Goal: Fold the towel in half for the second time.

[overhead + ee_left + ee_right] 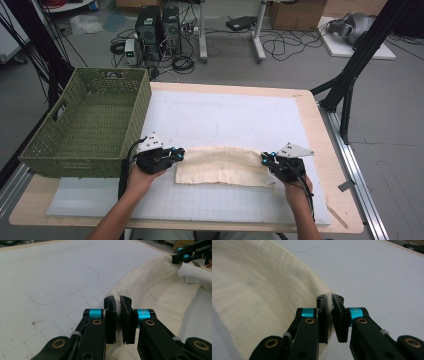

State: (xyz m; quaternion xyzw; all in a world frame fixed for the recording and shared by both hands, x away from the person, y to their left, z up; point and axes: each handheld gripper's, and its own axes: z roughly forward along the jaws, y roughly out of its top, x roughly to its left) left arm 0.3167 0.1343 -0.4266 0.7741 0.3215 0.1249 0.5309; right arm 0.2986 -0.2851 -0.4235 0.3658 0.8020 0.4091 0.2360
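white gridded mat (pixel 225 120) underneath, green basket (pixel 90 125) off beyond left gripper (pixel 178 154). cream cloth (pixel 220 165) stretched between left gripper and right gripper (pixel 265 159), each clamped on a far corner. thin bites: could slip if pulled unevenly.

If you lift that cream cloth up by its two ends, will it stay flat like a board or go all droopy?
Probably droopy: the cream cloth already curves and rumples between the left gripper and right gripper. It looks thin, so likely light. Its ribbed weave probably keeps it from slipping out.
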